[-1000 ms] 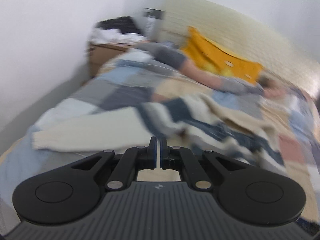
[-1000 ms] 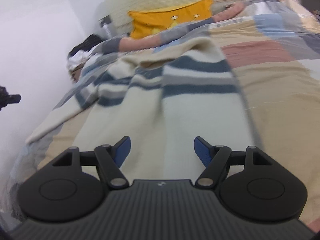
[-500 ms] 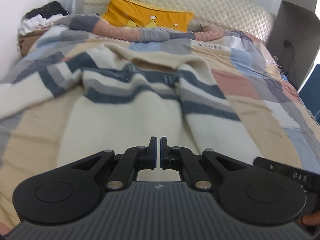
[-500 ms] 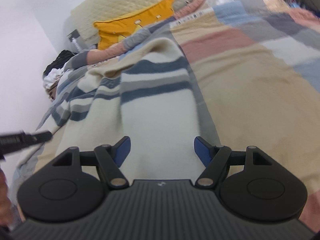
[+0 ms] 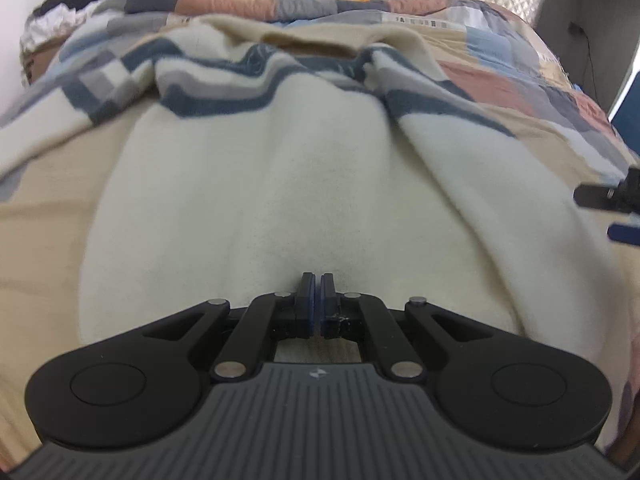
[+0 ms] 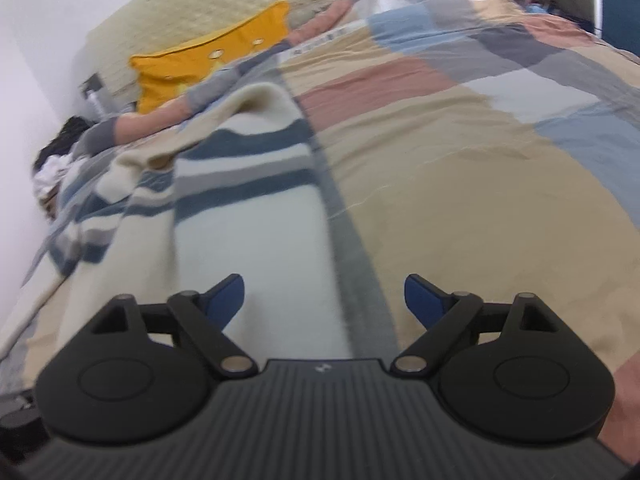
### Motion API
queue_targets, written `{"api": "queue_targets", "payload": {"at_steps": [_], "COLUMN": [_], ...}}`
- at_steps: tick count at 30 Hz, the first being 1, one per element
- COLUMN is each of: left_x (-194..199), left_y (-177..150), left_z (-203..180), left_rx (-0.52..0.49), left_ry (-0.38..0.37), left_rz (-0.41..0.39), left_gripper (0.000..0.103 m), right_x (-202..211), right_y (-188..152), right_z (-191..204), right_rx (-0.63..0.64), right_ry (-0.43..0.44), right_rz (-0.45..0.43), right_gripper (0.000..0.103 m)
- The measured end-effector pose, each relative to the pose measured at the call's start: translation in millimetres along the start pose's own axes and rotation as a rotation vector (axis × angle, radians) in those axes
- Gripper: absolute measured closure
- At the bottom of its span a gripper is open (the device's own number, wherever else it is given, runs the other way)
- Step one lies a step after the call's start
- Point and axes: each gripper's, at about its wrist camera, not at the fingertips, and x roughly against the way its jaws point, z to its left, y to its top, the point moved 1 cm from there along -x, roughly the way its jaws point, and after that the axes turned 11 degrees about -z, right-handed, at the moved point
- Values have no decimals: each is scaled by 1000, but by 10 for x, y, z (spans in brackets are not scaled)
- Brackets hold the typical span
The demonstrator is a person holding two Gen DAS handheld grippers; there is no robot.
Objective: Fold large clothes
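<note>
Lying spread on the patchwork quilt (image 6: pixel 460 184) is one big striped sweater (image 5: pixel 288 184), its cream body near and its collar far. It looks soft, thick and floppy, so its near bottom hem seems best to hold. The left gripper (image 5: pixel 318 286) is pressed together, empty. The right gripper (image 6: pixel 324 292) is opening over the sweater's right edge, holding nothing

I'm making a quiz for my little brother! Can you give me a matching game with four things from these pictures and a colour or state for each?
Things:
1. pillow
2. sweater
3. left gripper
4. right gripper

Descriptions:
A. jaws opening, nothing gripped
B. yellow, by the headboard
C. jaws shut, empty
D. cream with blue and grey stripes, spread on the bed

Pairs: 1-B, 2-D, 3-C, 4-A
</note>
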Motion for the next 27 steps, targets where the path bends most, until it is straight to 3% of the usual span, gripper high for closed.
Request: {"api": "queue_targets", "payload": {"at_steps": [5,10,13,16,19,21,24,27], "left_x": [21,55,58,97,136,149,172,193], "left_y": [3,28,49,58,56,50,44,44], "left_z": [45,65,107,209,282,318,361,386], "left_rx": [27,69,124,257,304,338,369,375], "left_ry": [-13,-32,-35,-73,-67,-74,-78,-76], "left_rz": [-13,-25,-22,-12,-22,-21,-22,-26], "left_gripper": [102,100,98,98,98,98,98,98], "right_x": [-146,-275,-260,-231,-200,-180,-134,-79], "right_y": [-83,-222,-240,-272,-275,-274,-290,-268], "right_z": [-119,-423,-403,-344,-380,-413,-444,-403], "right_rx": [-88,-384,-404,-440,-504,-532,-537,-504], "right_ry": [-36,7,45,98,104,89,62,85], "right_rz": [63,136,139,151,136,125,116,107], "right_gripper": [14,11,8,8,9,32,44,46]}}
